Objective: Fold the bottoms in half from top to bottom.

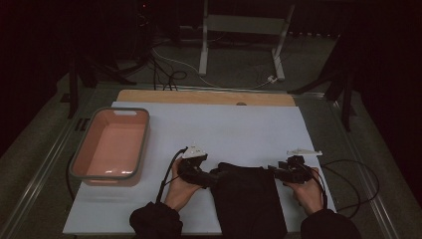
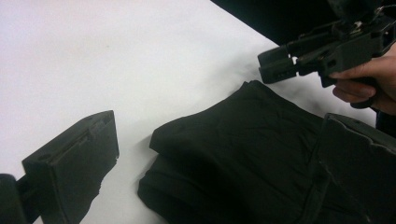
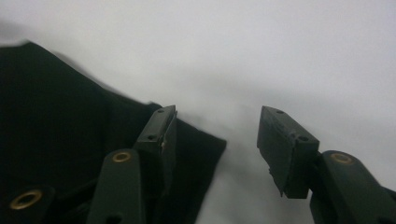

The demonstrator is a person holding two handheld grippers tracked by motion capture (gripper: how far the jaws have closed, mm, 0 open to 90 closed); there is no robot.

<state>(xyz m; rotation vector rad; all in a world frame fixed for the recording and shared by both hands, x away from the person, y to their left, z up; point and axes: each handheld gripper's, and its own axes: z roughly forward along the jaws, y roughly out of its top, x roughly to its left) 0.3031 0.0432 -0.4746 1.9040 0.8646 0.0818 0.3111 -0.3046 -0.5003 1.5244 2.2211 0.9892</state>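
Two grippers flank the far end of a folded black garment (image 1: 249,199) that lies on the white desk (image 1: 239,124), near your edge of it and well apart from the pink basin (image 1: 112,144) at the left.

Your left gripper (image 1: 211,178) sits at the garment's far left corner. In the left gripper view its jaws stand wide apart, one over bare desk and one over the cloth, with the folded corner (image 2: 161,137) between them and nothing pinched: it is released. That spread suits a corner made of several stacked layers, since the jaws need room to take the whole thickness in one bite.

Your right gripper (image 1: 274,172) is at the far right corner. In the right gripper view its jaws stand about half apart; one pad (image 3: 161,135) rests over the cloth's edge, the other (image 3: 282,144) hangs over white desk, and the garment's corner (image 3: 210,144) pokes into the gap. No cloth is pressed between the pads, so this gripper is also not grasping.

Both hands mirror each other across the far edge, which looks like a set-up for taking the two corners together, so the garment can be lifted or folded evenly. The basin stands empty, and looks like a likely destination.
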